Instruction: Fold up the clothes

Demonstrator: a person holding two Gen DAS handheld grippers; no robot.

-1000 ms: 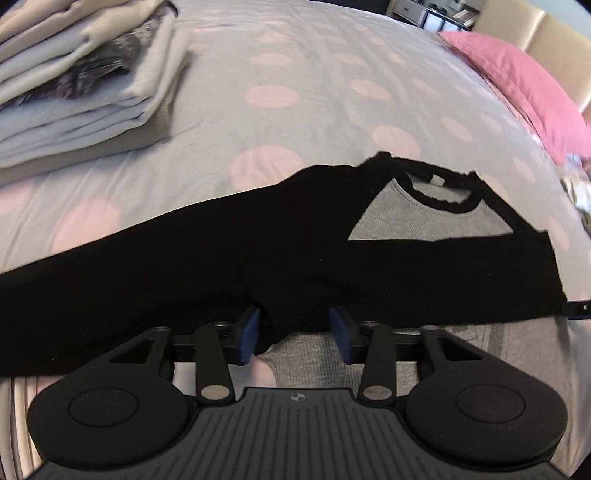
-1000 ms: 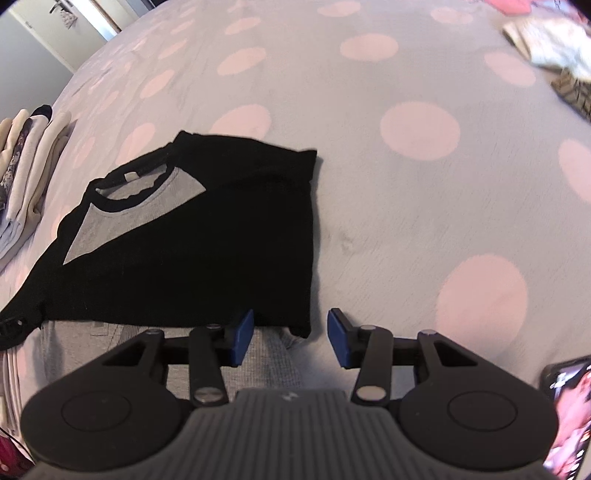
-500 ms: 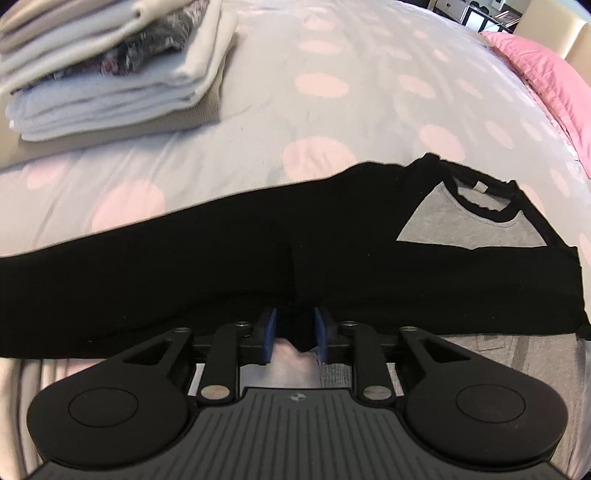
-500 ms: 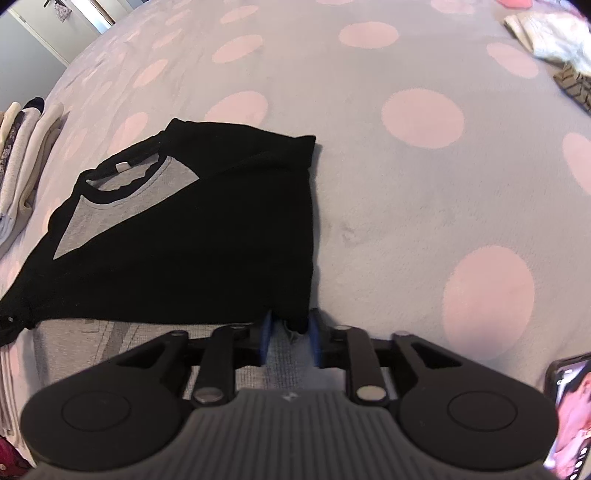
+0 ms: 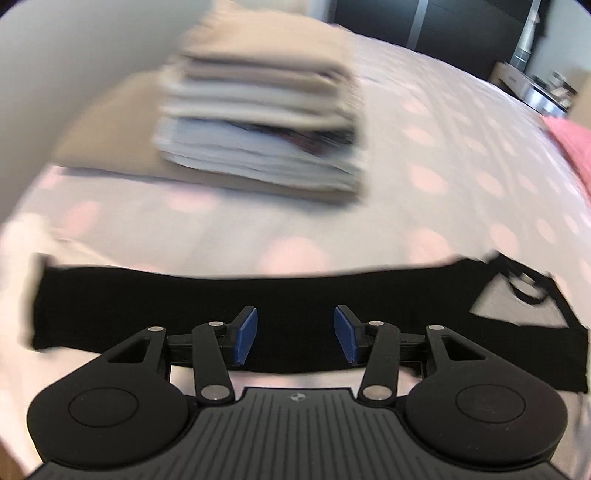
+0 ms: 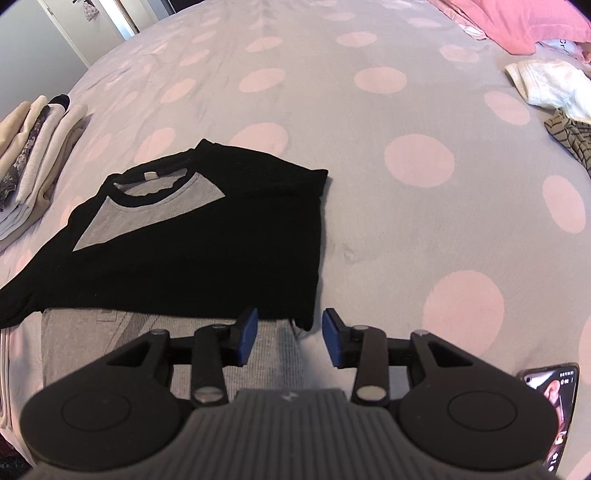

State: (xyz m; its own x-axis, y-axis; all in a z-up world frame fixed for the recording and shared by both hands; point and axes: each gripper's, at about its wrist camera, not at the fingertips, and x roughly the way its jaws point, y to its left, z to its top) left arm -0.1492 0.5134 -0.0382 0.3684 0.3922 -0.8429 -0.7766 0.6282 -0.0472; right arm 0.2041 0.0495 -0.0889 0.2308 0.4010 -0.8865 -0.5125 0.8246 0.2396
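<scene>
Both our claws, left gripper and right gripper, gape empty over the black-and-grey raglan shirt (sleeve outstretched), so we pinch squarely.

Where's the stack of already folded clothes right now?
The folded stack sits at the far left edge of the right wrist view, on the spotted bedspread just left of the black-and-grey shirt.

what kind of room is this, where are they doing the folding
Most likely a bedroom: the work surface is a bed with a grey, pink-dotted cover, a pink pillow lies at its head, and a stack of folded clothes sits beyond the black and grey shirt.
</scene>
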